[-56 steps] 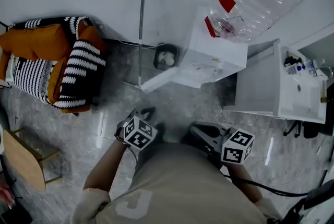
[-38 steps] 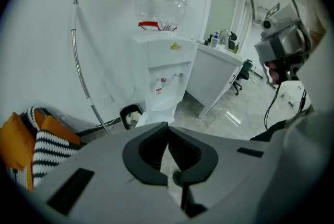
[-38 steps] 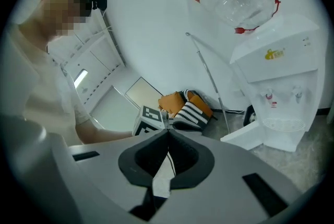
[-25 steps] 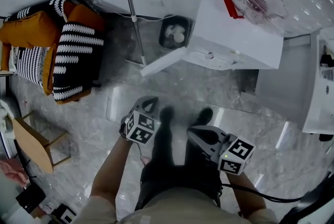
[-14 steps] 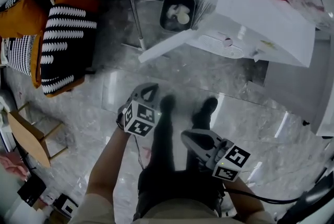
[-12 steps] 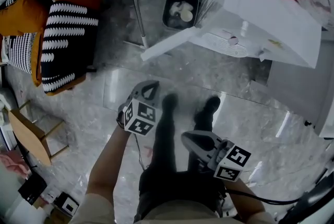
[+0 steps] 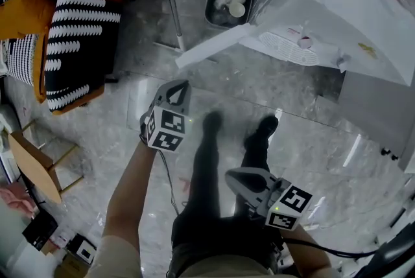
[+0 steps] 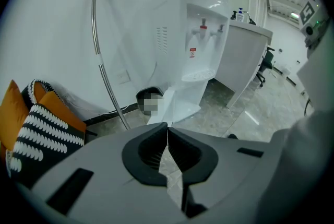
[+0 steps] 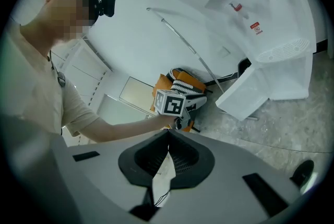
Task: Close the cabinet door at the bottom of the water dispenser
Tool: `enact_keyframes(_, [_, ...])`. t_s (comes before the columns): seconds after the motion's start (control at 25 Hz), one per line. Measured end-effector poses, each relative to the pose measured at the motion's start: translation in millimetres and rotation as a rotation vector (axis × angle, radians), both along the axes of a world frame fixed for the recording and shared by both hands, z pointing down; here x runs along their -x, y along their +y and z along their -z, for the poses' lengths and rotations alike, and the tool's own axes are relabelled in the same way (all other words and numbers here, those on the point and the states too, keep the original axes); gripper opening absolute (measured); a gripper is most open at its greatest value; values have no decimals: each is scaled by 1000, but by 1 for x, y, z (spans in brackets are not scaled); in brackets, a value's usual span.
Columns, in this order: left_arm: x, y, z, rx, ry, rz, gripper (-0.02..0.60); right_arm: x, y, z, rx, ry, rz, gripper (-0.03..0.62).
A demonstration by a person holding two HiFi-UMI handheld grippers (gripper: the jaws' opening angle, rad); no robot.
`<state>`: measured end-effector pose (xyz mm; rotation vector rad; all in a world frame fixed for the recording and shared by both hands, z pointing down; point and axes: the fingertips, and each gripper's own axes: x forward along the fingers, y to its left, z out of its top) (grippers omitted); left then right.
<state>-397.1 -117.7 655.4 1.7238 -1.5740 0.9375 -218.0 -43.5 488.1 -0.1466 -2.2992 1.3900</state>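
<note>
Closer than a second ago, the cabinet door (image 7: 214, 45) hangs open at the foot of the water dispenser (image 7: 343, 4), far right. My left gripper (image 7: 180, 85) points toward it, jaws closed on nothing; my right gripper (image 7: 232, 177), nearer me, is likewise closed and empty.

It looks like an office break corner: a white water dispenser (image 8: 194, 35) beside a white desk (image 8: 244, 58), an office chair (image 8: 266, 59) behind, striped cushions (image 7: 81, 43), polished stone floor (image 7: 292, 98).

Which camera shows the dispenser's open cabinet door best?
Right gripper view: the cabinet door shows as a broad, open white panel. The head view catches only its top edge; the left gripper view shows it smaller and foreshortened.
</note>
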Motion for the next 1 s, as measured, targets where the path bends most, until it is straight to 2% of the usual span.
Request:
enact_keyframes(0.04, [1, -1, -3, -4, 0, 4, -8, -1, 1, -2, 5, 4, 2, 15])
enact_keyframes(0.16, [7, -9, -16, 3, -8, 23, 156, -5, 3, -7, 24, 17, 4, 15])
enact_keyframes(0.28, [19, -18, -36, 37, -32, 34, 226, -9, 3, -11, 31, 23, 10, 15])
enact_keyframes(0.48, [36, -34, -67, 118, -86, 4, 258, -20, -1, -17, 45, 36, 9, 15])
enact_keyframes(0.72, [43, -39, -111, 252, -124, -68, 261, -31, -9, -22, 70, 44, -9, 15])
enact_keyframes(1.0, [51, -31, -162, 429, -86, -63, 270, -45, -14, -33, 98, 70, 0, 15])
